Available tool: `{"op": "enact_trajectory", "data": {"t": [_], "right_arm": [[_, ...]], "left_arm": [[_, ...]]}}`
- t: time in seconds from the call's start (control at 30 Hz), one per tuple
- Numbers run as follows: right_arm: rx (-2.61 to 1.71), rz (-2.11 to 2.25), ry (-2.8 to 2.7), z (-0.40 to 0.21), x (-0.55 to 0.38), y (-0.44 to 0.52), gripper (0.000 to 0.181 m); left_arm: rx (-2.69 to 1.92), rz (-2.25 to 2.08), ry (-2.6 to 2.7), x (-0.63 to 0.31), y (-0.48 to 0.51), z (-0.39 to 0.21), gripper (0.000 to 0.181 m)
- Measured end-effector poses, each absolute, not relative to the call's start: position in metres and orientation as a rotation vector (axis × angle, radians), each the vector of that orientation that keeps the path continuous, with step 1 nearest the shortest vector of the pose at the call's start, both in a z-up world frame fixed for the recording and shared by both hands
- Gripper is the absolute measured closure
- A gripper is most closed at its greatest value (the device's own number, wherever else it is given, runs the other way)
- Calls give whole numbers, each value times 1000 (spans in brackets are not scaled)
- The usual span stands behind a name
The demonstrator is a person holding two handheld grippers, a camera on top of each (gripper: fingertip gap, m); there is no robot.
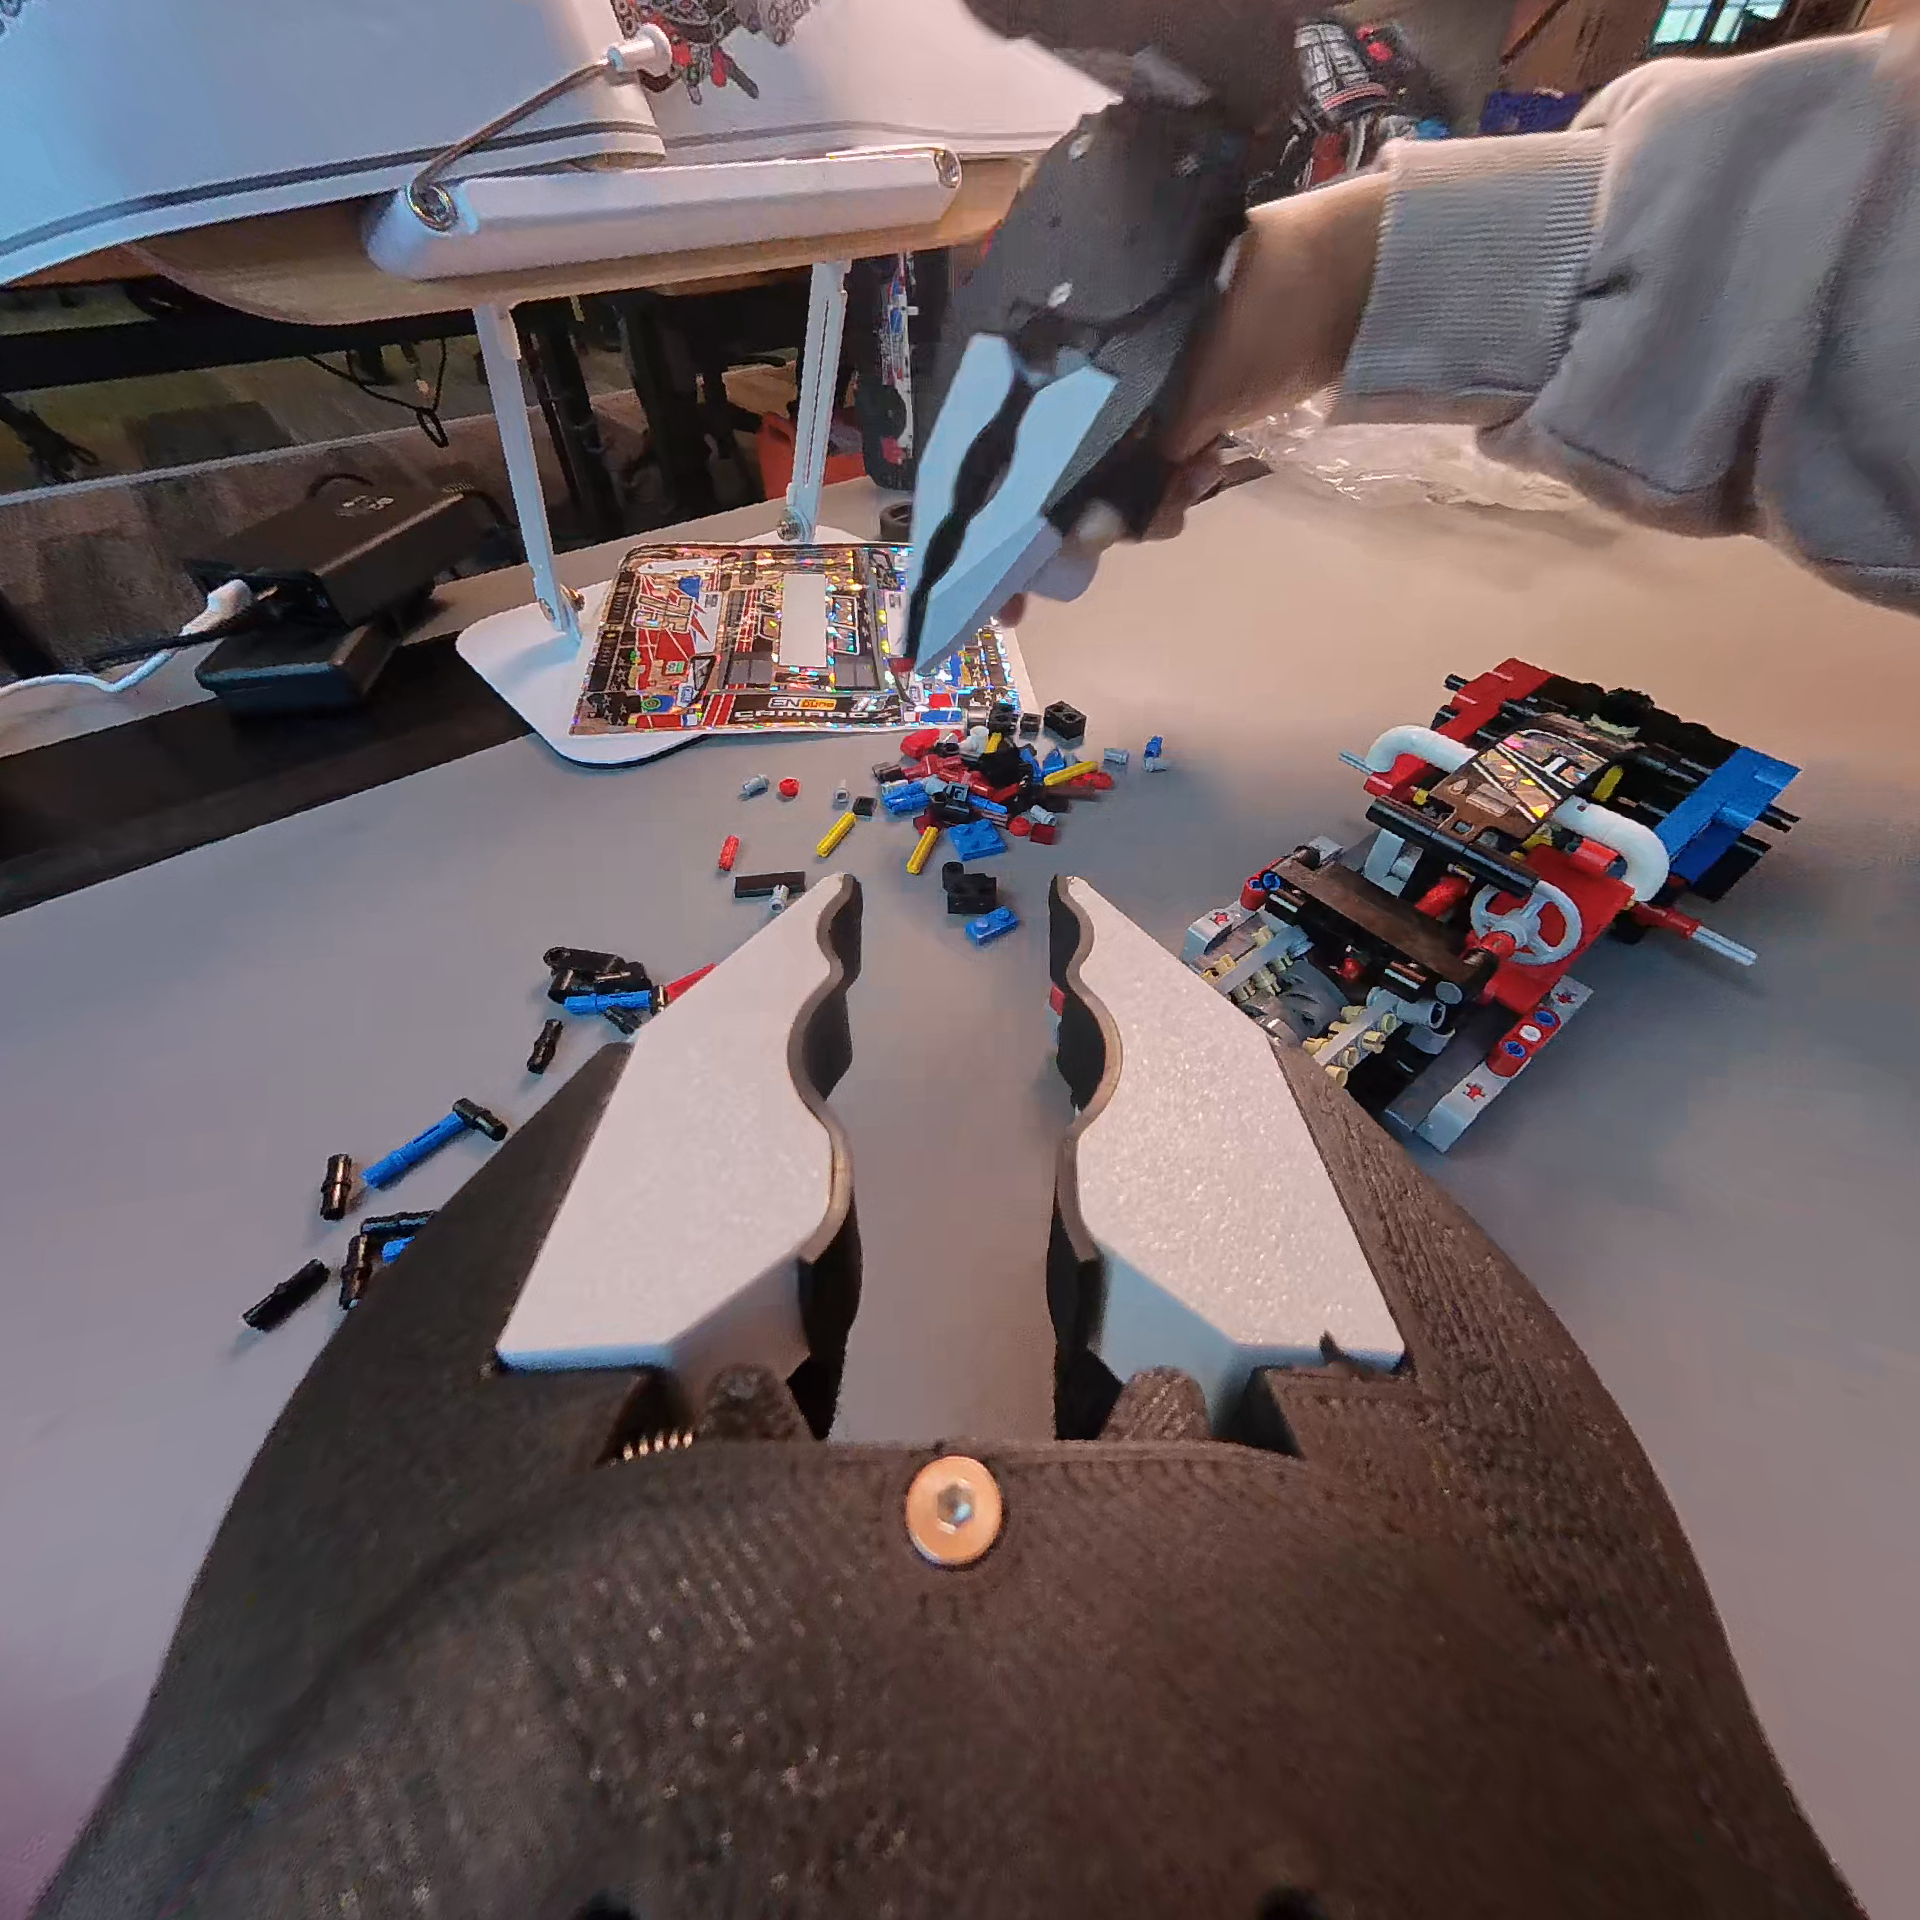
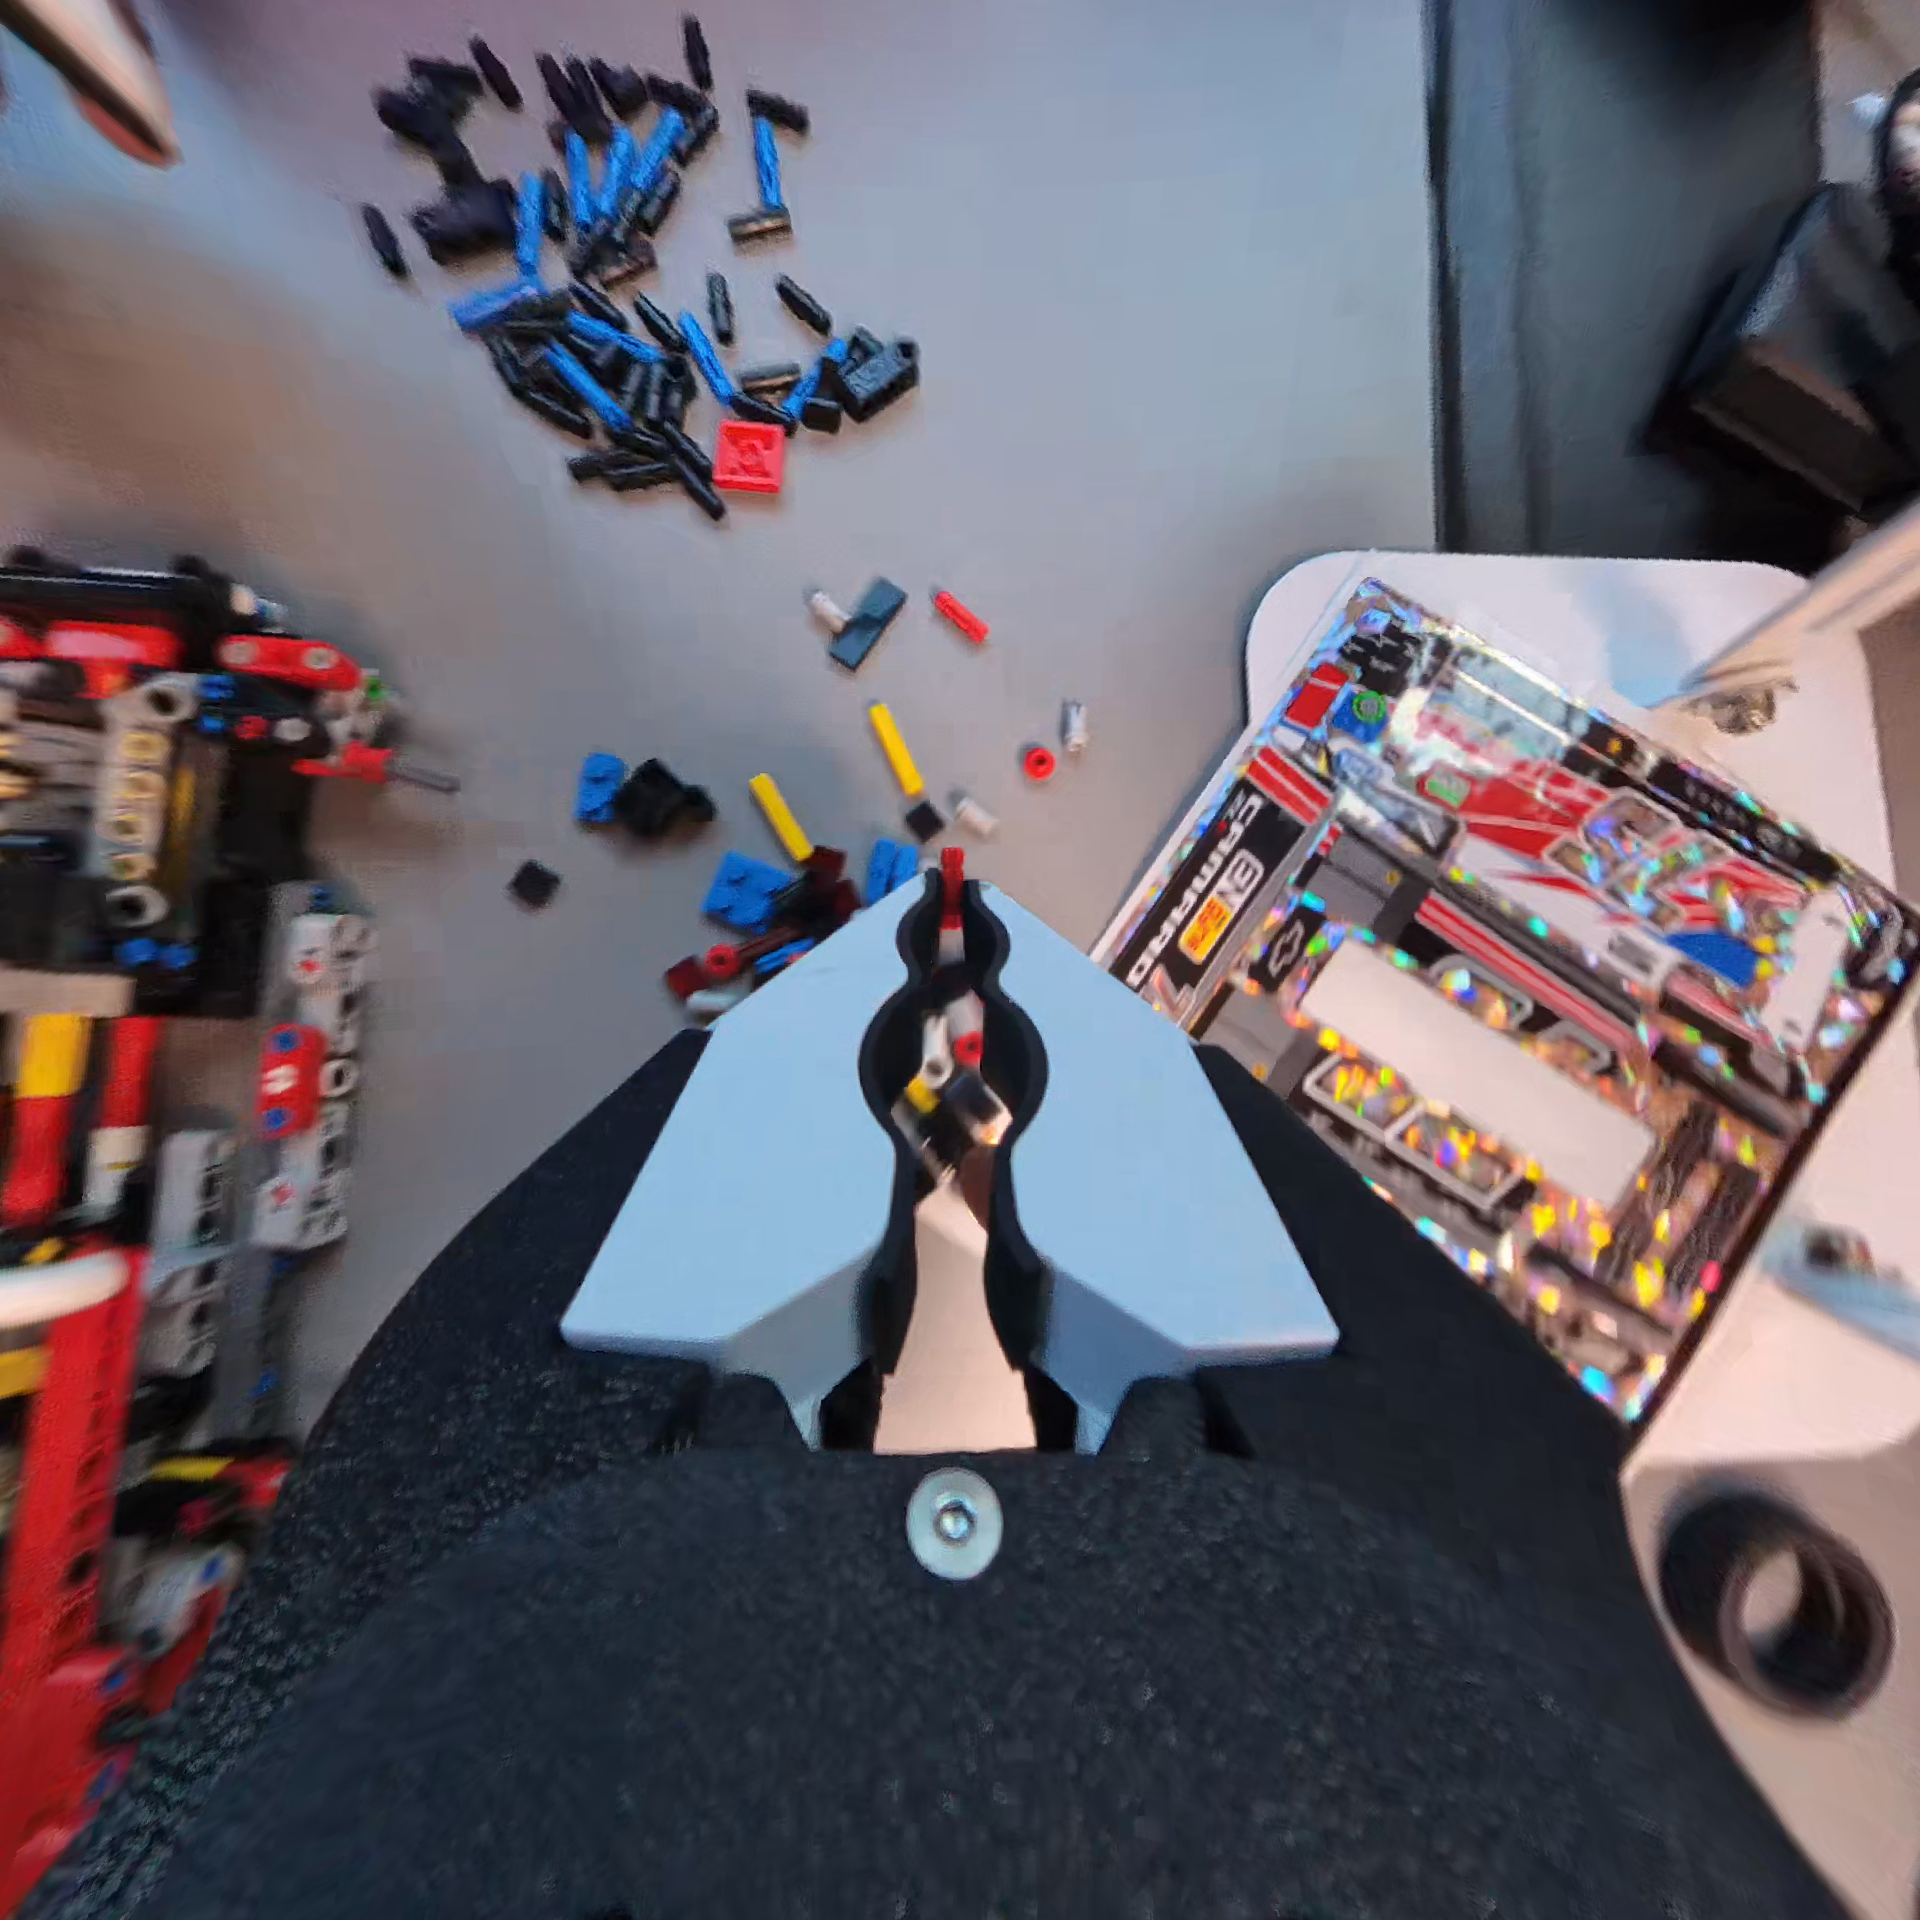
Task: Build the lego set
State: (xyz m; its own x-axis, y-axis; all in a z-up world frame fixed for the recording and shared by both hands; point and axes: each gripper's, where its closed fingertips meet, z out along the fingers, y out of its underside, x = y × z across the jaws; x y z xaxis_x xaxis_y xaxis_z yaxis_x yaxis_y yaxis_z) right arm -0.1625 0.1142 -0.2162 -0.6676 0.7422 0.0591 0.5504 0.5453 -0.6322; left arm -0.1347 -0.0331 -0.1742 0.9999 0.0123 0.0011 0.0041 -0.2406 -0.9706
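My left gripper (image 1: 954,902) is open and empty, low over the grey table, pointing at a pile of small loose lego pieces (image 1: 987,784). The partly built red, black and blue lego car (image 1: 1496,883) sits to its right. My right gripper (image 1: 906,665) hangs above the pile, shut on a small red pin (image 2: 951,883) that sticks out of its tips (image 2: 951,899). In the right wrist view the car (image 2: 156,935) lies at the left, the pile (image 2: 790,894) is just under the tips, and a heap of black and blue pins (image 2: 623,301) is farther off.
A shiny sticker sheet (image 1: 769,639) lies on the white base of a stand (image 1: 520,665) holding an open booklet (image 1: 312,114). Black and blue pins (image 1: 416,1143) are scattered at the left. A black power adapter (image 1: 312,613) sits at the table's far left. A black tyre (image 2: 1777,1610) lies at the right. One gripper's finger ends stand about 15 cm off the other's. To reach the black power adapter (image 1: 312,613) in a straight line is about 25 cm for my right fingers, about 35 cm for my left.
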Motion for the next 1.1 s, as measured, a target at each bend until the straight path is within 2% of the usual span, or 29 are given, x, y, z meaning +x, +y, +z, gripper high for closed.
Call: {"op": "enact_trajectory", "data": {"t": [0.1, 0.33, 0.5, 0.97, 1.1], "right_arm": [[-1121, 758, -2440, -206, -100, 130, 180], [-1466, 529, -2319, -239, 59, 172, 180], [-1566, 556, -2239, -255, 124, 162, 180], [-1554, 600, -2122, -259, 136, 155, 178], [-1545, 647, -2066, -249, 129, 157, 169]], "left_arm": [[-1811, 13, -7, -134, -33, -173, 147], [-1826, 2, -25, -134, -32, -178, 147], [-1836, -7, 37, -122, -30, -180, 146], [-1880, 38, 82, -108, -24, -193, 147], [-1839, 58, 48, -113, -24, -185, 144]]}}
